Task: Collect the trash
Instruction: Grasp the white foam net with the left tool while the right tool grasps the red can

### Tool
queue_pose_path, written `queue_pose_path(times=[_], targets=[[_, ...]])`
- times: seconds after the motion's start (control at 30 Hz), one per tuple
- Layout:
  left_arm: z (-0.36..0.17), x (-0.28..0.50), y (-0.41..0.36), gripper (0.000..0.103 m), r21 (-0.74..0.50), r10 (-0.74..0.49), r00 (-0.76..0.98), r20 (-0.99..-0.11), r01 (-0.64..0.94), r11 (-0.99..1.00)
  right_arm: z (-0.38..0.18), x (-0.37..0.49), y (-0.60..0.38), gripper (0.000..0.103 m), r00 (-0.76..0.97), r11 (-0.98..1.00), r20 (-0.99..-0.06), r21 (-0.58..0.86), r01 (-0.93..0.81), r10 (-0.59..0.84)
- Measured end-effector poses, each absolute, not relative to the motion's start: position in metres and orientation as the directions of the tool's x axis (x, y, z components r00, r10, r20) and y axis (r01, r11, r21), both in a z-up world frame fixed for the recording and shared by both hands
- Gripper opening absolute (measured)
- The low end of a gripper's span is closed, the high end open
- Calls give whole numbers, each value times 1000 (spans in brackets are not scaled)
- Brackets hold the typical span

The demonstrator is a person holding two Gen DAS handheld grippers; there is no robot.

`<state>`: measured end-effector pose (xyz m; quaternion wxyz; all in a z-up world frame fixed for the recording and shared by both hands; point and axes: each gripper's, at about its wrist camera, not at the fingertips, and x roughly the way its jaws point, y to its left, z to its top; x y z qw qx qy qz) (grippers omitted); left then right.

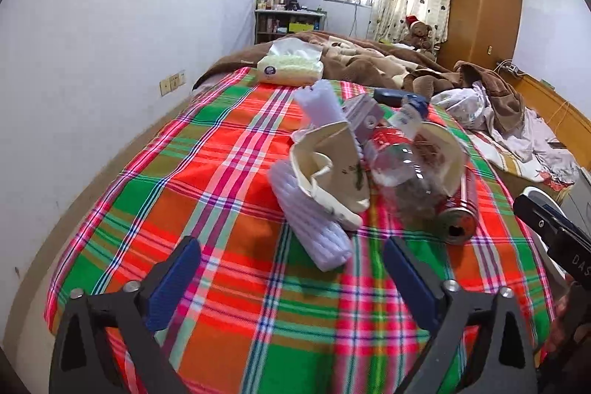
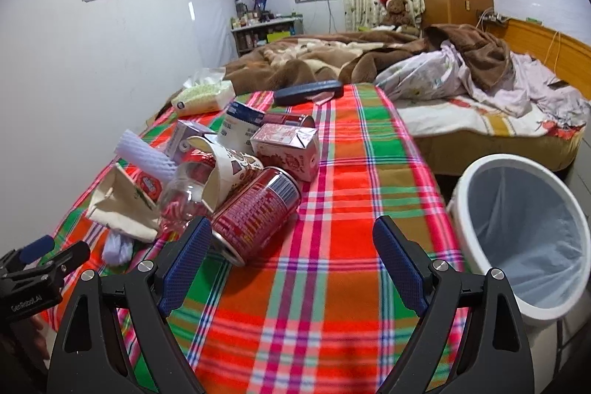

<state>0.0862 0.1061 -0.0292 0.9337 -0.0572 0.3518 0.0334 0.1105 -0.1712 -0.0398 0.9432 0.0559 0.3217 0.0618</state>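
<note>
A heap of trash lies on the plaid cloth (image 1: pixel 229 194): a white foam sleeve (image 1: pixel 314 224), a crumpled paper bag (image 1: pixel 332 172), a clear plastic bottle (image 1: pixel 402 168), a paper cup (image 2: pixel 229 168), a red can (image 2: pixel 255 213) on its side, a pink carton (image 2: pixel 288 146) and more cartons behind. My left gripper (image 1: pixel 291 268) is open, just short of the foam sleeve, nothing between its pads. My right gripper (image 2: pixel 291 242) is open too; its left pad (image 2: pixel 184 264) is beside the red can's near end. A white bin (image 2: pixel 517 231) with a clear liner stands to the right.
A tissue pack (image 1: pixel 290 65) and a dark flat case (image 2: pixel 308 91) lie at the cloth's far end. Beyond are a brown blanket (image 2: pixel 314 58), rumpled bedding (image 2: pixel 480 84), a teddy bear, shelves and a wardrobe. A white wall runs along the left.
</note>
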Motion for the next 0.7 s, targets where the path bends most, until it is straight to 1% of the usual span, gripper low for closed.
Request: queue_pose_path(times=[0.03, 0.07, 0.1, 0.2, 0.27, 0.3, 0.33, 0.37, 0.4, 0.43, 0.47, 0.6, 0.7], targets=[[-32, 91, 107, 97, -81, 26, 747, -665, -106, 991, -42, 113, -169, 91, 780, 986, -608, 145, -78, 151], [-35, 95, 109, 94, -87, 17, 738, -674, -101, 991, -44, 117, -168, 91, 772, 987, -618, 145, -76, 150], [-37, 99, 110, 90, -96, 5, 733, -680, -96, 991, -46, 120, -166, 90, 764, 986, -627, 148, -77, 154], [-44, 111, 116, 86, -122, -12, 720, -694, -102, 987, -52, 129, -162, 84, 747, 986, -647, 150, -71, 152], [-48, 118, 117, 81, -126, -13, 710, -704, -107, 986, -55, 132, -160, 83, 736, 987, -661, 151, -63, 148], [-49, 120, 116, 80, -122, -13, 707, -707, -104, 987, -56, 134, -159, 82, 733, 986, -662, 155, -65, 153], [-51, 124, 115, 79, -112, -7, 703, -711, -104, 988, -56, 135, -158, 80, 735, 984, -659, 162, -68, 159], [-55, 126, 115, 76, -103, -2, 695, -719, -105, 989, -55, 135, -157, 79, 737, 985, -657, 162, -68, 159], [-58, 130, 116, 71, -103, -4, 681, -732, -105, 989, -54, 136, -156, 74, 737, 985, -657, 159, -71, 159], [-62, 130, 118, 69, -127, -24, 672, -740, -105, 986, -53, 136, -155, 70, 735, 984, -659, 160, -75, 163], [-63, 131, 120, 69, -144, -39, 670, -742, -103, 984, -52, 135, -153, 68, 730, 983, -662, 166, -80, 171], [-67, 141, 122, 69, -167, -57, 660, -749, -106, 980, -53, 144, -148, 68, 719, 980, -670, 179, -88, 186], [-67, 149, 124, 69, -143, -27, 660, -750, -123, 982, -54, 150, -147, 68, 704, 978, -684, 195, -78, 192]])
